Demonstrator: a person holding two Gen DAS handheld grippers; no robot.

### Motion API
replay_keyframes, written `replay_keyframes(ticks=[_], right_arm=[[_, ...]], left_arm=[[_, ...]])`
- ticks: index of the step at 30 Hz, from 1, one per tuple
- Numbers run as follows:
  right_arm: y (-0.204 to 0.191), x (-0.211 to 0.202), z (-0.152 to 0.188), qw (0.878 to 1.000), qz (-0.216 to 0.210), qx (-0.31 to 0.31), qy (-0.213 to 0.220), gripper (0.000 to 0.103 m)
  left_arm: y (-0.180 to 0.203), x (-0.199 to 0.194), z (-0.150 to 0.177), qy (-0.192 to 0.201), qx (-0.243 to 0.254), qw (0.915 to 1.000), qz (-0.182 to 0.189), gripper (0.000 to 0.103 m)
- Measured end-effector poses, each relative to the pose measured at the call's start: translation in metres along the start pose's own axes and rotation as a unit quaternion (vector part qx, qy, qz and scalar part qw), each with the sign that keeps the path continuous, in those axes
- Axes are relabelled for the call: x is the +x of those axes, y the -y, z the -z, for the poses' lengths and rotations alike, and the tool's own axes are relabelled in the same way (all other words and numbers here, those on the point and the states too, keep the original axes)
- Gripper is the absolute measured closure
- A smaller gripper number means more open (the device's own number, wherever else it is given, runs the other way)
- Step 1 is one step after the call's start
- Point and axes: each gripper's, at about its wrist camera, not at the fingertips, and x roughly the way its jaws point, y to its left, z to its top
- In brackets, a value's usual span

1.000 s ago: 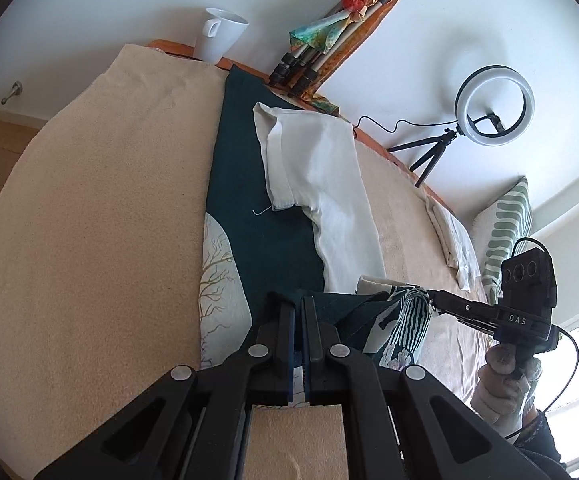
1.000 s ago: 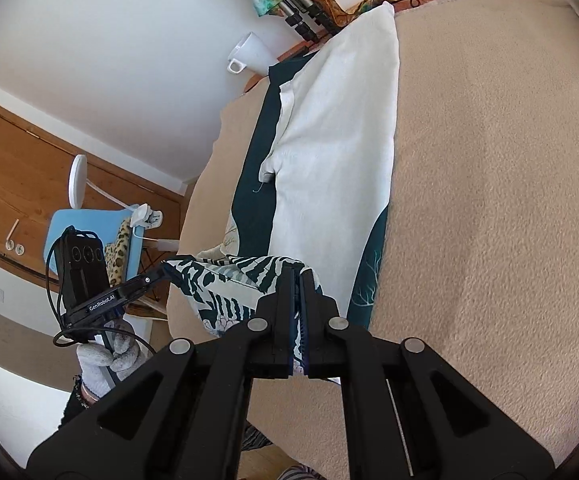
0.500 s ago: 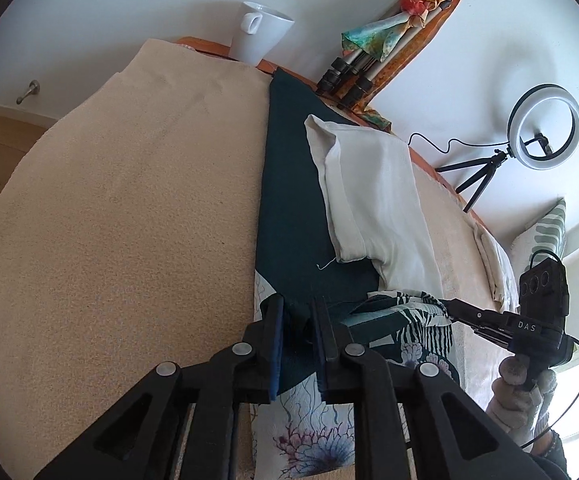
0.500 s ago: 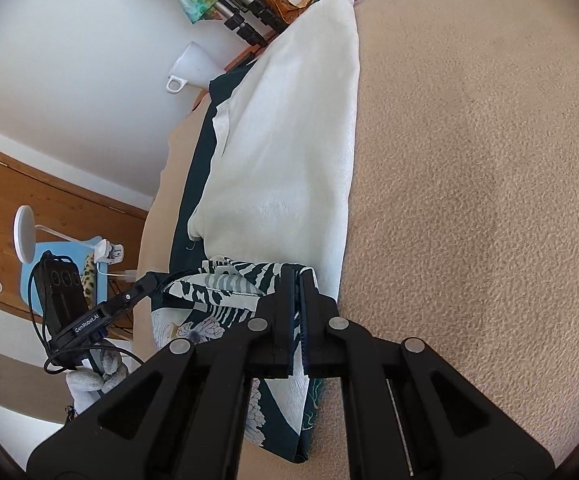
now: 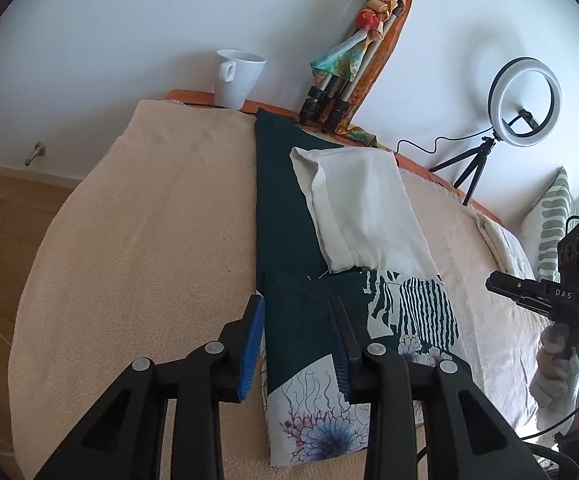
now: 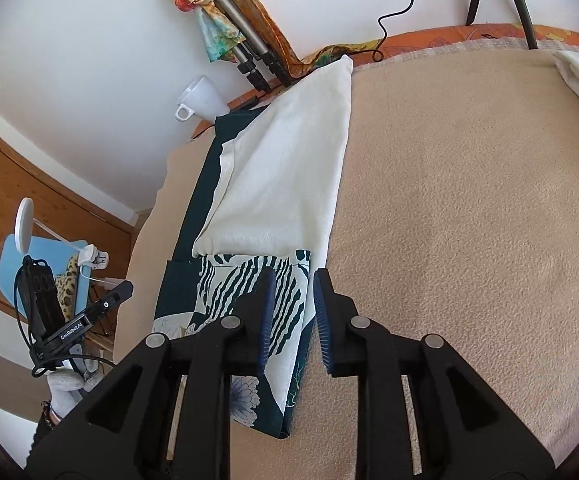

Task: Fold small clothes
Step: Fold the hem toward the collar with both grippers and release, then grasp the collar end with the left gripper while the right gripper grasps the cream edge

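The left gripper (image 5: 297, 338) stands with its jaws spread wide, nothing between them, above the left edge of the dark teal printed garment (image 5: 301, 320) lying on the beige blanket (image 5: 149, 240) that covers the worktop. One blue pad (image 5: 251, 344) sits over the blanket just beside the cloth, the other over the teal fabric. The garment's near end is folded back onto itself (showing white panels with a blue flower and black zebra-like stripes), and the fold's edge touches a cream-white folded garment (image 5: 365, 208) lying on the teal cloth toward the far edge. The right gripper (image 6: 291, 312) is likewise parted and grips nothing, its jaws straddling the right edge of the striped panel (image 6: 273, 300). At the worktop's far edge stand a white mug (image 5: 236, 78), a collapsed tripod (image 5: 329, 96) leaning on the wall, and a ring light (image 5: 523, 102).
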Motion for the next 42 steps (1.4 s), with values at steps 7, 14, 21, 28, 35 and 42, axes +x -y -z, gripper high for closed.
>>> replay_keyframes(ticks=[7,14,21,28,35,42], right_arm=[[0.007,-0.007,-0.020,1.000,0.013,-0.014,0.004,0.071],[0.020,0.023,-0.066,1.000,0.009,-0.008,0.002,0.059],[0.038,0.076,-0.114,1.000,0.005,0.007,-0.007,0.059],[0.059,0.123,-0.154,1.000,0.010,0.022,-0.012,0.059],[0.065,0.144,-0.191,1.000,0.001,0.027,0.010,0.059],[0.053,0.163,-0.202,1.000,-0.011,0.014,0.017,0.064]], left_arm=[[0.012,0.026,-0.043,0.001,0.026,0.9996,0.001,0.062],[-0.003,0.073,-0.097,-0.010,0.014,0.9998,0.007,0.052],[-0.035,0.133,-0.145,-0.027,-0.009,0.9996,0.007,0.045],[-0.050,0.186,-0.172,-0.037,-0.033,0.9985,0.023,0.045],[-0.039,0.214,-0.196,-0.026,-0.017,0.9990,0.033,0.044],[-0.030,0.227,-0.201,-0.025,0.011,0.9996,0.011,0.077]])
